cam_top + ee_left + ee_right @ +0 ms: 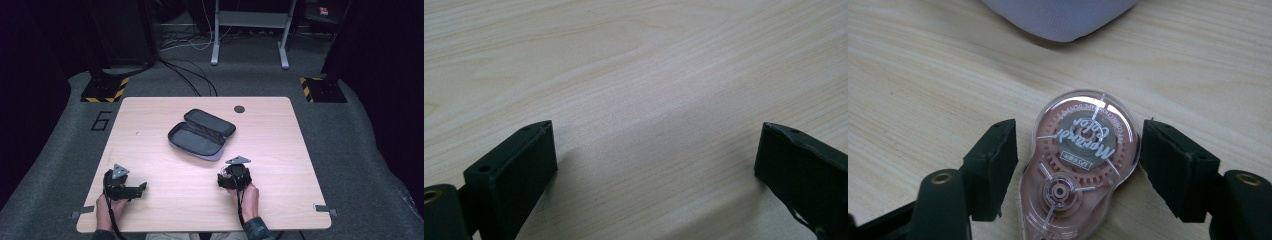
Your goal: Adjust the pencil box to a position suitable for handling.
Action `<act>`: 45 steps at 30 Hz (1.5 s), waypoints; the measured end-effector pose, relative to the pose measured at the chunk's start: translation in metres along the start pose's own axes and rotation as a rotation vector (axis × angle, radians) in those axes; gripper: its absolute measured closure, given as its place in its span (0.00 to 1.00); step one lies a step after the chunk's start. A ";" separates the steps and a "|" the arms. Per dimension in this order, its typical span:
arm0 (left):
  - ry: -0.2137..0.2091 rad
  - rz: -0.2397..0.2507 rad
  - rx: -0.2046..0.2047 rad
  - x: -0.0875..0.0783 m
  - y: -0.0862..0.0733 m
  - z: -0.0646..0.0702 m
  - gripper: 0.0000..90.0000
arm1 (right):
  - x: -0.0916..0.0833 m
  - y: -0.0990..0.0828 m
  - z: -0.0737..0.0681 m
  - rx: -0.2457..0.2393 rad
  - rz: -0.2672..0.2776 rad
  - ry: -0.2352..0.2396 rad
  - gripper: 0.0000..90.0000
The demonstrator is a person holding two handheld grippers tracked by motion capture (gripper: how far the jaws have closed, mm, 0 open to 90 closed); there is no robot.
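The tape roller [1079, 160] is see-through with pinkish-brown wheels inside and white writing. The open case [201, 134] is dark grey inside with a pale purple edge. The table [150, 200] is light wood with thin wavy lines.

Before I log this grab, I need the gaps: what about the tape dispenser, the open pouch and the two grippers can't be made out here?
- Tape dispenser: its near end is cut off by the bottom edge of the right gripper view; in the high view the right gripper covers it.
- Pouch: whether anything lies inside is too dark and small in the high view.
- Right gripper: whether its pads touch the dispenser is unclear.
- Left gripper: its body is cut off by the bottom edge.
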State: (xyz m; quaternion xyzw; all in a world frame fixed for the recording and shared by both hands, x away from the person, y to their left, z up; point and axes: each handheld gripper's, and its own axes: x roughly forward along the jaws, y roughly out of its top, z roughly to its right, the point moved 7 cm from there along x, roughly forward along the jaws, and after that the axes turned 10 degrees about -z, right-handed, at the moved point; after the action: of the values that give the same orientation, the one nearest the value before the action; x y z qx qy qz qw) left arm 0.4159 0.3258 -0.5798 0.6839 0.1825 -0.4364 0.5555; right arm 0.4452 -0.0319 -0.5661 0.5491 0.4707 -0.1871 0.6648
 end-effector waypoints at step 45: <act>0.000 0.000 0.000 0.000 0.000 0.000 0.04 | -0.020 -0.007 0.017 -0.082 0.072 0.017 0.55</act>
State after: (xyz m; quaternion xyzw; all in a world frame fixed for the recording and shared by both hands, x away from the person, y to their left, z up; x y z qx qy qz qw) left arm 0.4159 0.3258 -0.5798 0.6838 0.1825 -0.4364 0.5556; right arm 0.4375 -0.0546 -0.5541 0.5396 0.4637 -0.1392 0.6888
